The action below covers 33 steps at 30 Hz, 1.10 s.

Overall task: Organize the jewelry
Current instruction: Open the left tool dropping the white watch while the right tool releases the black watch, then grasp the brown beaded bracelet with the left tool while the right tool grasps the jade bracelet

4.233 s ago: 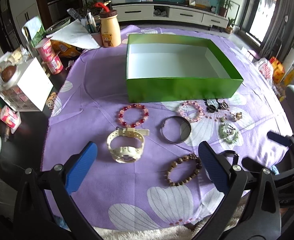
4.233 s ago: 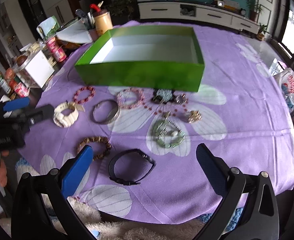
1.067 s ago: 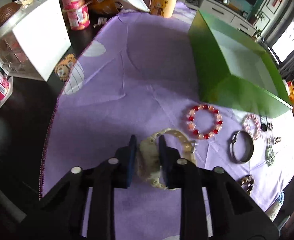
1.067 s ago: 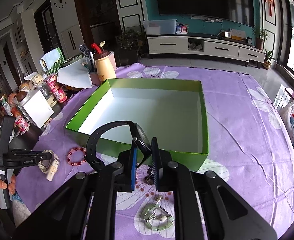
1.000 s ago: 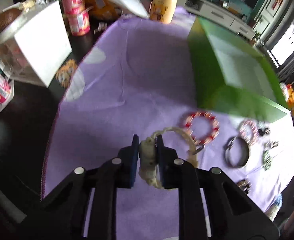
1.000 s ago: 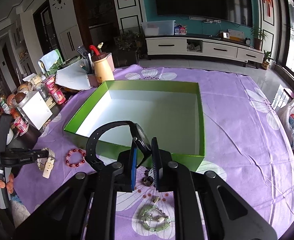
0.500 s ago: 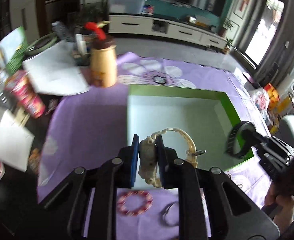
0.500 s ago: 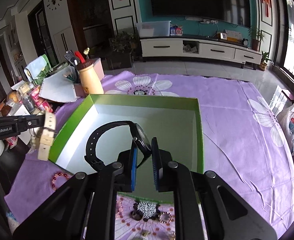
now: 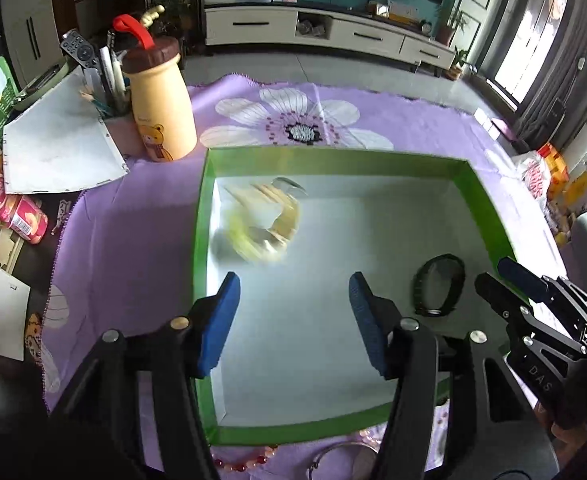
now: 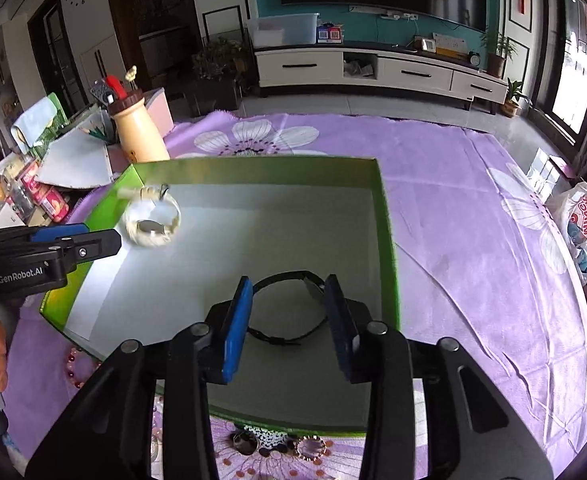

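The green box [image 9: 489,208] with a white floor sits on the purple flowered cloth [image 9: 133,220]. A cream watch [image 9: 261,220], motion-blurred, is inside the box near its far left corner; it also shows in the right wrist view [image 10: 151,222]. A black watch [image 9: 439,286] lies on the box floor at the right; it shows in the right wrist view [image 10: 289,308] too. My left gripper [image 9: 293,320] is open and empty above the box. My right gripper [image 10: 289,320] is open, its pads either side of the black watch.
A cream bottle [image 9: 159,108], a pen holder, papers [image 9: 57,148] and red cans [image 9: 9,208] crowd the left beyond the cloth. A red bead bracelet [image 9: 241,456], a metal bangle [image 9: 341,456] and dark trinkets [image 10: 269,446] lie on the cloth in front of the box [image 10: 387,240].
Both grippers opened over the box. The cream watch dropped from my left gripper into the box's far left corner. The black watch left my right gripper and lies on the box floor.
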Each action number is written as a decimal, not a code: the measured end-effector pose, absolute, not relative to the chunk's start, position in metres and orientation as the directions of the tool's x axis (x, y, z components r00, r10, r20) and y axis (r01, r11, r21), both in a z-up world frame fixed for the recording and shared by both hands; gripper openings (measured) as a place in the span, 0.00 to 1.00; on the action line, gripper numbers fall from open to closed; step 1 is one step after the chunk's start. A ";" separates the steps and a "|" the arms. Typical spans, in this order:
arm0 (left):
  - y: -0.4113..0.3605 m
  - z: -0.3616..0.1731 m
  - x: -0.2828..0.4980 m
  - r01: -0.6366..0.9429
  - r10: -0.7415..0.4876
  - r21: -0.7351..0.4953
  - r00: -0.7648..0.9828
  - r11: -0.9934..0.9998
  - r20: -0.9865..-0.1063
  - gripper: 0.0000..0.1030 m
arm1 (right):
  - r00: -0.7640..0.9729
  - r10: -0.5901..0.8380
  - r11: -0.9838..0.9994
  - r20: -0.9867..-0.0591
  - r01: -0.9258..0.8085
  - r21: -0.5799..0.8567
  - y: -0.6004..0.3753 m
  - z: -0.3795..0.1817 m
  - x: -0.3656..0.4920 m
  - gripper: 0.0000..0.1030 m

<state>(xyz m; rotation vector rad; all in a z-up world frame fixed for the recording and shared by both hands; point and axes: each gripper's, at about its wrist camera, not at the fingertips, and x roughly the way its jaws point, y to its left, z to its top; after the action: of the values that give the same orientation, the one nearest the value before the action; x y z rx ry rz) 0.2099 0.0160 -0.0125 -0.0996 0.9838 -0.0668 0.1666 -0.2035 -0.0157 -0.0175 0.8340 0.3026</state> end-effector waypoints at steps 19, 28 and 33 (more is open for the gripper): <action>0.055 0.005 0.068 0.023 -0.163 -0.185 0.584 0.983 -0.795 0.75 | 0.626 0.320 0.941 -0.711 -0.295 0.163 -0.237 0.015 0.064 0.43; 0.044 -0.031 0.026 0.078 -0.227 -0.219 0.506 0.973 -0.832 0.75 | 0.576 0.291 0.949 -0.764 -0.272 0.156 -0.252 -0.008 0.029 0.43; 0.034 -0.050 0.011 0.113 -0.263 -0.238 0.468 0.965 -0.844 0.75 | 0.537 0.275 0.955 -0.798 -0.248 0.162 -0.259 -0.029 0.018 0.43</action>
<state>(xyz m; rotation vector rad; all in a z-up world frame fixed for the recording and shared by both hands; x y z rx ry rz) 0.0115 0.0341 -0.0496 -0.1566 1.0596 -0.2315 0.0177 -0.2589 -0.0286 0.0302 0.9549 0.3114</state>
